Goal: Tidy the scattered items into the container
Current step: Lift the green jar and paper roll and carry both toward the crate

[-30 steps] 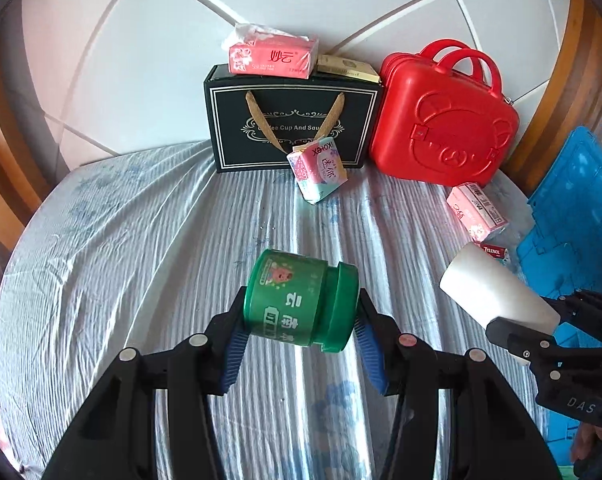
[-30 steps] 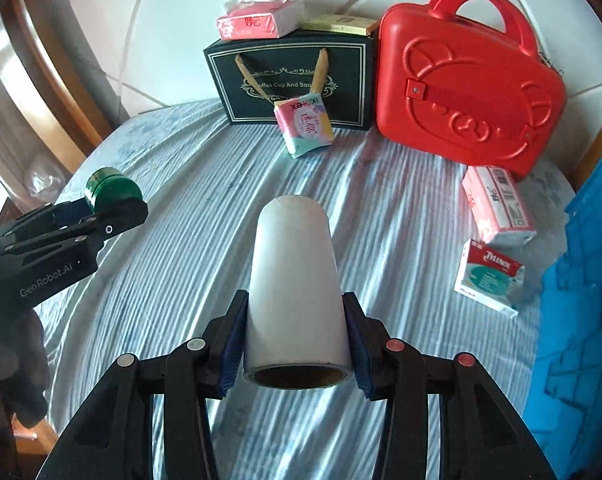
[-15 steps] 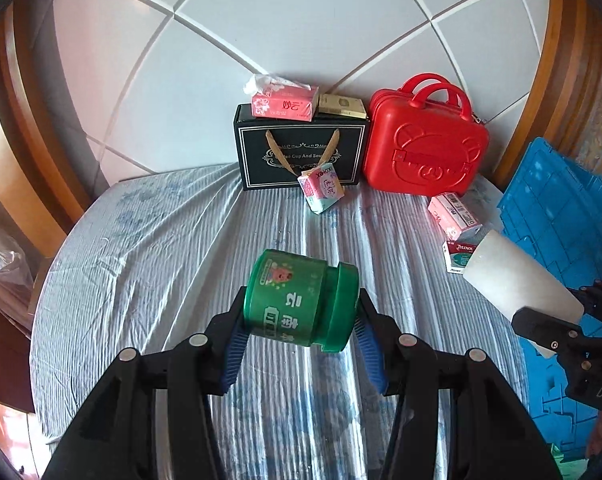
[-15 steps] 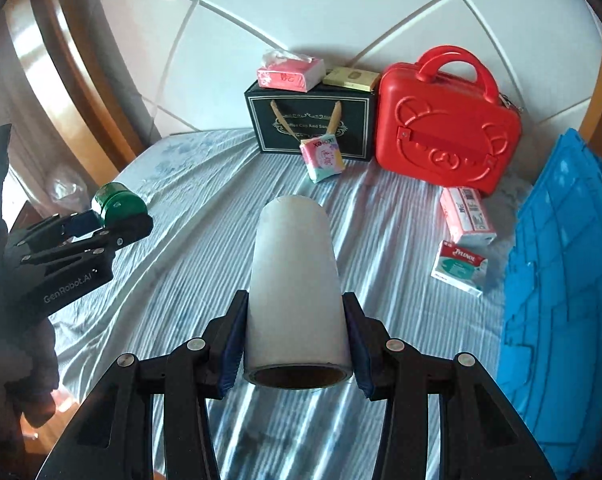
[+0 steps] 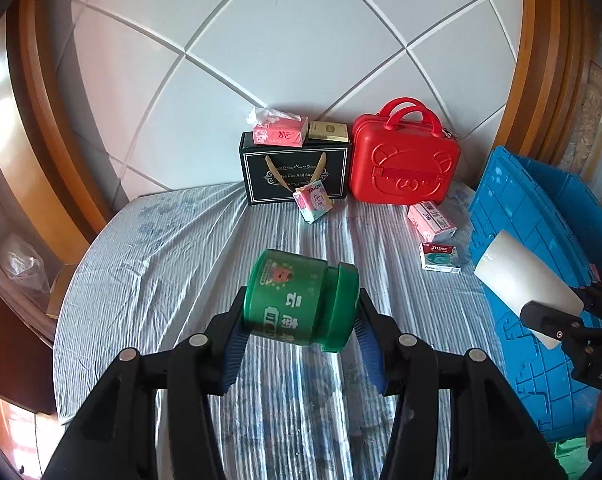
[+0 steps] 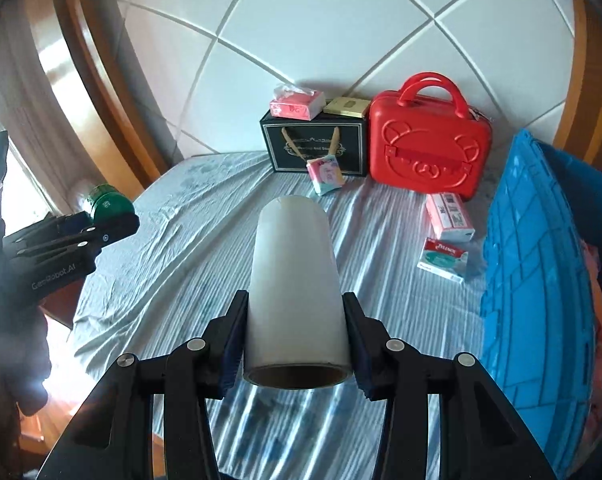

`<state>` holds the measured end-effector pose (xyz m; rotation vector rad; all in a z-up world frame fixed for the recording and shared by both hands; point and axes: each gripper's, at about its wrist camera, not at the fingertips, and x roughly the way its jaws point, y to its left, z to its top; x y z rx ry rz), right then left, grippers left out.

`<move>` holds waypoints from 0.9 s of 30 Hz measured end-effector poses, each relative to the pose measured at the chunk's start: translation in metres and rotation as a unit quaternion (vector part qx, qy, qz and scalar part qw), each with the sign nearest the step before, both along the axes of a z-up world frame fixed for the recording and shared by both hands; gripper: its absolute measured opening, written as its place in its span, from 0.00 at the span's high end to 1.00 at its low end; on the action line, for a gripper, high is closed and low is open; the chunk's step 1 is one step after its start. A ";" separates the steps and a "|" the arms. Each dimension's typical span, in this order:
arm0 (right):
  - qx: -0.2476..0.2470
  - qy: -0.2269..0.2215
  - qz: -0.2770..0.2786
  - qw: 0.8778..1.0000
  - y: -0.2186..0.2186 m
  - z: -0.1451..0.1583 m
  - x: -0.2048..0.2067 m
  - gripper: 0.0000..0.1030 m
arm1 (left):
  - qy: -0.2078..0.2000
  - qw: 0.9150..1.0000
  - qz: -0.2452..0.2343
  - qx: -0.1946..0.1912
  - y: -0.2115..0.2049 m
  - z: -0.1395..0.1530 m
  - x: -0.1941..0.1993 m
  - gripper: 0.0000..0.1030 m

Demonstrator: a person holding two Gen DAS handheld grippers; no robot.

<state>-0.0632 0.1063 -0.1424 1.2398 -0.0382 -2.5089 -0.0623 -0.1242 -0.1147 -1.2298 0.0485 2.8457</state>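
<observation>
My left gripper [image 5: 301, 338] is shut on a green jar [image 5: 301, 300] with a green lid, held on its side high above the striped bed sheet [image 5: 173, 264]. My right gripper [image 6: 295, 350] is shut on a white roll [image 6: 295, 280] with a cardboard core, also held well above the bed. The roll [image 5: 525, 280] shows at the right of the left wrist view, over the blue crate [image 5: 541, 240]. In the right wrist view the jar [image 6: 107, 204] and left gripper sit at the left edge, and the blue crate [image 6: 541, 260] runs along the right side.
On the bed lie a pink tissue pack [image 5: 431, 222], a Tylenol box [image 5: 439, 256] and a small pastel pack [image 5: 313, 202]. At the headboard stand a black gift bag [image 5: 293, 172] with a pink tissue pack [image 5: 279, 132] and a gold box [image 5: 327, 132] on top, and a red case [image 5: 403, 160].
Both grippers have risen and drawn back from the headboard, each keeping its grip. The bed and its items look smaller, and more of the blue crate shows at the right.
</observation>
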 end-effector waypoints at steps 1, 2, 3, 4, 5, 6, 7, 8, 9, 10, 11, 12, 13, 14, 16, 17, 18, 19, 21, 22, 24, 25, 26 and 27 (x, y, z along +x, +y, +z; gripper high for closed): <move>-0.003 0.001 -0.001 1.000 0.002 0.002 0.005 0.57 | 0.001 1.000 0.002 -0.002 0.002 0.002 0.004 0.53; -0.005 0.003 -0.003 1.000 0.004 0.005 0.010 0.57 | 0.001 1.000 0.003 -0.002 0.004 0.004 0.008 0.53; -0.006 0.005 -0.004 1.000 0.004 0.007 0.014 0.57 | 0.002 1.000 0.005 -0.002 0.005 0.006 0.011 0.53; -0.006 0.008 -0.003 1.000 0.005 0.009 0.019 0.57 | 0.003 1.000 0.009 -0.002 0.006 0.007 0.014 0.53; -0.007 0.011 -0.001 1.000 0.005 0.011 0.023 0.57 | 0.004 1.000 0.012 -0.003 0.006 0.008 0.017 0.53; -0.008 0.013 0.000 1.000 0.006 0.013 0.026 0.57 | 0.005 1.000 0.017 -0.004 0.006 0.010 0.020 0.53; -0.010 0.014 0.002 1.000 0.008 0.015 0.029 0.57 | 0.006 1.000 0.021 -0.006 0.005 0.011 0.024 0.53; -0.009 0.017 0.004 1.000 0.010 0.017 0.032 0.57 | 0.007 1.000 0.024 -0.006 0.004 0.012 0.027 0.53; -0.009 0.019 0.006 1.000 0.012 0.019 0.035 0.57 | 0.007 1.000 0.027 -0.006 0.004 0.013 0.029 0.53; -0.011 0.020 0.007 1.000 0.015 0.021 0.037 0.57 | 0.008 1.000 0.030 -0.005 0.004 0.014 0.032 0.53; -0.014 0.021 0.008 1.000 0.018 0.023 0.040 0.57 | 0.009 0.999 0.032 -0.005 0.005 0.015 0.035 0.53; -0.017 0.022 0.009 1.000 0.022 0.025 0.042 0.57 | 0.012 0.999 0.034 -0.006 0.005 0.016 0.038 0.53; -0.021 0.022 0.011 0.999 0.024 0.027 0.044 0.57 | 0.015 0.999 0.034 -0.005 0.005 0.017 0.041 0.53; -0.025 0.023 0.017 0.999 0.026 0.028 0.047 0.57 | 0.016 0.999 0.036 -0.006 0.005 0.018 0.043 0.53; -0.030 0.024 0.025 0.999 0.028 0.029 0.050 0.57 | 0.016 0.999 0.041 -0.009 0.006 0.019 0.045 0.53; -0.029 0.026 0.028 0.999 0.029 0.030 0.052 0.57 | 0.016 0.999 0.044 -0.010 0.006 0.020 0.046 0.53; -0.028 0.027 0.030 0.999 0.030 0.030 0.054 0.57 | 0.016 0.999 0.047 -0.010 0.006 0.020 0.047 0.53; -0.029 0.027 0.032 0.999 0.030 0.030 0.055 0.57 | 0.016 0.999 0.050 -0.010 0.006 0.021 0.048 0.53; -0.027 0.029 0.037 0.999 0.031 0.030 0.057 0.57 | 0.016 0.998 0.051 -0.011 0.008 0.022 0.050 0.53; -0.025 0.032 0.040 0.998 0.031 0.031 0.059 0.57 | 0.017 0.998 0.051 -0.013 0.011 0.023 0.050 0.53; -0.023 0.037 0.045 0.998 0.032 0.034 0.061 0.57 | 0.020 0.998 0.050 -0.017 0.017 0.026 0.050 0.53; -0.025 0.038 0.047 0.998 0.033 0.035 0.061 0.57 | 0.022 0.998 0.049 -0.017 0.021 0.028 0.050 0.53; -0.027 0.040 0.049 0.998 0.035 0.036 0.062 0.57 | 0.023 0.998 0.048 -0.017 0.024 0.030 0.050 0.53; -0.029 0.042 0.051 0.997 0.037 0.037 0.062 0.57 | 0.025 0.998 0.047 -0.018 0.027 0.032 0.050 0.53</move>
